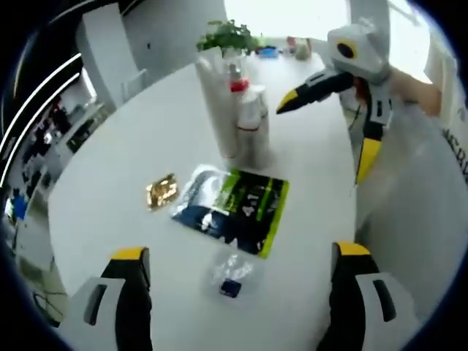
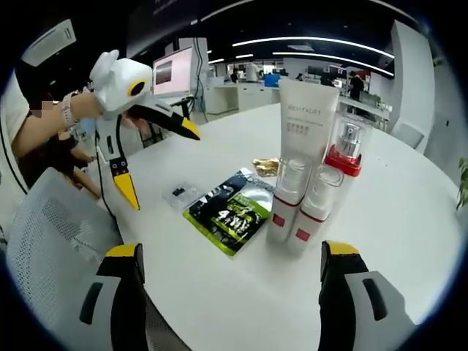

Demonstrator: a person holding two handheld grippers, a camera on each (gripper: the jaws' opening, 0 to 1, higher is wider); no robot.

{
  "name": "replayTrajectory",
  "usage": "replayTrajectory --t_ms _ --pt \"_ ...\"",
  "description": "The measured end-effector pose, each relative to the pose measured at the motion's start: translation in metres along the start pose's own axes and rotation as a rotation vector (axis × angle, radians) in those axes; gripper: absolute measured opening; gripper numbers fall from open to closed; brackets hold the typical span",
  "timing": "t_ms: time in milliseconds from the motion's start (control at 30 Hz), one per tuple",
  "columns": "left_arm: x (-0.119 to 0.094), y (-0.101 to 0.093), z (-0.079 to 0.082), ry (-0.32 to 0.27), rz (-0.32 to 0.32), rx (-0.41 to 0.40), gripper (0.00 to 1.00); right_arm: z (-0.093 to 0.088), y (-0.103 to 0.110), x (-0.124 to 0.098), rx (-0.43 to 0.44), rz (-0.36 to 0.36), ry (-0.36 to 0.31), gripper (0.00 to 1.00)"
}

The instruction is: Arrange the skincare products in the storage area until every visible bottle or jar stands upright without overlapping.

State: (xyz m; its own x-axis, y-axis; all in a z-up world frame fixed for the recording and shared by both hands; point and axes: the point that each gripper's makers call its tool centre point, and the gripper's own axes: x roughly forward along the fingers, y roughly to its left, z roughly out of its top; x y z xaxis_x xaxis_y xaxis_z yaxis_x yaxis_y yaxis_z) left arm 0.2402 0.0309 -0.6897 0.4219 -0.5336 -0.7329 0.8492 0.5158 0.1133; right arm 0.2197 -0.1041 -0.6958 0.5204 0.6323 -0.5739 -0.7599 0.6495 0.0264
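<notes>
Left gripper view looks across a white counter point(image 1: 146, 146) with the left gripper point(image 1: 238, 281) spread wide and holding nothing. Just ahead of it lies a small clear packet point(image 1: 232, 274), then a green and black sachet point(image 1: 234, 208) lying flat, with a gold wrapper point(image 1: 161, 190) beside it. Beyond stand a tall white tube point(image 1: 216, 102) and bottles point(image 1: 252, 124), upright and packed close together. The right gripper point(image 1: 289, 102) hovers near their tops, jaws nearly together, holding nothing.

Right gripper view shows the right gripper point(image 2: 230, 281) before the same tube point(image 2: 306, 139), two white bottles point(image 2: 300, 205) and a red-collared pump bottle point(image 2: 344, 157), all upright and touching.
</notes>
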Motion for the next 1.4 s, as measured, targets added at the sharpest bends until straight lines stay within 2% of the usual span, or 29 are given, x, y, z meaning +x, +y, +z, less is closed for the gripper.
replayTrajectory --t_ms 233,333,400,533,667,767,833,967,1067,1233,1400 --pt "-0.008 -0.015 0.004 -0.061 0.019 -0.099 0.99 -0.002 0.002 0.000 -0.003 -0.002 0.006 1.00" --pt "-0.013 -0.023 0.010 -0.130 0.014 -0.180 0.99 -0.001 -0.001 -0.002 -0.001 -0.010 0.005 1.00" --pt "-0.014 -0.025 0.008 -0.136 0.022 -0.207 0.99 -0.002 -0.001 -0.001 -0.001 -0.016 0.004 1.00" --pt "-0.020 -0.026 0.005 -0.141 0.054 -0.205 0.99 0.000 -0.002 -0.002 0.000 -0.024 -0.003 1.00" --pt "-0.026 -0.028 0.009 -0.173 0.063 -0.228 0.99 -0.001 -0.003 -0.003 0.004 -0.031 -0.006 1.00" --pt "-0.032 -0.026 0.012 -0.187 0.098 -0.239 0.99 0.000 -0.005 -0.005 0.003 -0.043 -0.016 1.00" --pt "-0.036 -0.024 0.016 -0.219 0.110 -0.262 0.99 0.004 -0.009 -0.008 0.028 -0.051 -0.037 1.00" --pt "-0.038 -0.025 0.018 -0.239 0.115 -0.263 0.99 0.013 -0.009 -0.013 0.064 -0.050 -0.068 1.00" --pt "-0.037 -0.027 0.016 -0.237 0.121 -0.270 0.99 0.013 -0.008 -0.017 0.039 -0.068 -0.062 1.00" --pt "-0.038 -0.033 0.020 -0.280 0.126 -0.313 0.99 0.011 -0.006 -0.021 0.036 -0.075 -0.053 1.00" --pt "-0.039 -0.033 0.018 -0.278 0.147 -0.306 0.99 0.011 -0.004 -0.026 0.034 -0.083 -0.053 1.00"
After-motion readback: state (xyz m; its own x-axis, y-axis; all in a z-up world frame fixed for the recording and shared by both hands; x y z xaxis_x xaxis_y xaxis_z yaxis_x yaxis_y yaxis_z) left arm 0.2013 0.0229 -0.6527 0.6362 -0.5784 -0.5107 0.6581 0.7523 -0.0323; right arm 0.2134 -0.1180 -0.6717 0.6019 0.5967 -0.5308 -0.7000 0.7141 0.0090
